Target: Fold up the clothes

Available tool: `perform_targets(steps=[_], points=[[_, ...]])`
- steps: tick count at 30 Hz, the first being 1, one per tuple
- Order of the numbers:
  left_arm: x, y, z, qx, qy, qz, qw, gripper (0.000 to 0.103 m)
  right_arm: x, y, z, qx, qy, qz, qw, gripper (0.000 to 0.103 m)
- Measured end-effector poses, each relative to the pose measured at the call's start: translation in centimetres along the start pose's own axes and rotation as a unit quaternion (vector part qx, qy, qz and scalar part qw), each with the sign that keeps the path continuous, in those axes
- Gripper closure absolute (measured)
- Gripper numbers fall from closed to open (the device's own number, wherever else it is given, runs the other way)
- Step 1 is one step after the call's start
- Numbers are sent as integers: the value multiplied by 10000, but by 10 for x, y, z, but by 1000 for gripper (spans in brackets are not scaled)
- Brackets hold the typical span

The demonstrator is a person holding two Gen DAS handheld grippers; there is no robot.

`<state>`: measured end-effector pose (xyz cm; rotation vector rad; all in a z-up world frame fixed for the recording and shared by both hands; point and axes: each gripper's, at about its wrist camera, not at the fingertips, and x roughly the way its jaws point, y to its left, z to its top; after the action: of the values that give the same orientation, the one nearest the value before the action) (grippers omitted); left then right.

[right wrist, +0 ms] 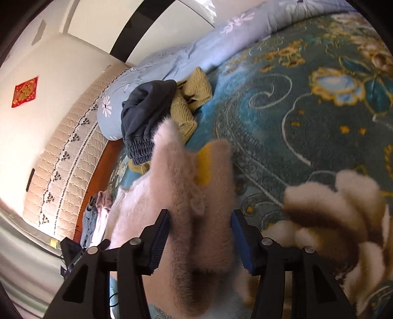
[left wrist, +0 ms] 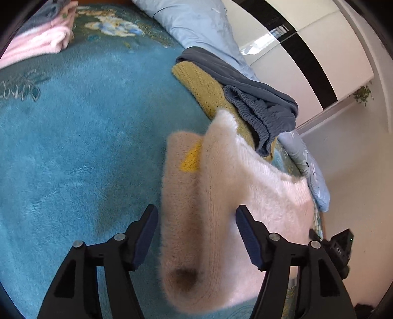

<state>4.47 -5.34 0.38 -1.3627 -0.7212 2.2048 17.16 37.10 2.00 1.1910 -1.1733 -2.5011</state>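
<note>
A fluffy cream-pink sweater (left wrist: pixel 221 184) with a yellow patch (left wrist: pixel 191 159) lies bunched on the teal blanket (left wrist: pixel 73 147). A fold of it rises between the jaws of my left gripper (left wrist: pixel 196 216), which is open, its pads standing clear of the fabric. In the right wrist view the same sweater (right wrist: pixel 196 196) fills the gap of my right gripper (right wrist: pixel 200 218). Its jaws stand apart and are not squeezing the soft pile that brushes them. Another fluffy part of the sweater (right wrist: pixel 343 216) lies to the right on the blanket.
Dark grey trousers (left wrist: pixel 258 98) lie over a mustard knit (left wrist: pixel 203 88) just beyond the sweater. A light blue quilt (left wrist: pixel 196 22) runs along the bed's far side. Folded pink clothes (left wrist: pixel 44 39) sit at the far left. A padded headboard (right wrist: pixel 68 159) and the bed's edge are left of the right gripper.
</note>
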Motion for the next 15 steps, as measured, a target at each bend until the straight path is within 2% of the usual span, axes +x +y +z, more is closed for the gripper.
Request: perform_targets(steps=[4, 12, 15], points=[[19, 4, 7, -279, 402, -366, 9981, 32, 10, -5, -3, 242, 183, 208, 9993, 41], [38, -9, 15, -73, 846, -421, 9955, 31, 16, -1, -4, 189, 244, 273, 9992, 39], [44, -3, 21, -289, 937, -607, 9933, 31, 18, -2, -3, 253, 254, 350, 9987, 38]])
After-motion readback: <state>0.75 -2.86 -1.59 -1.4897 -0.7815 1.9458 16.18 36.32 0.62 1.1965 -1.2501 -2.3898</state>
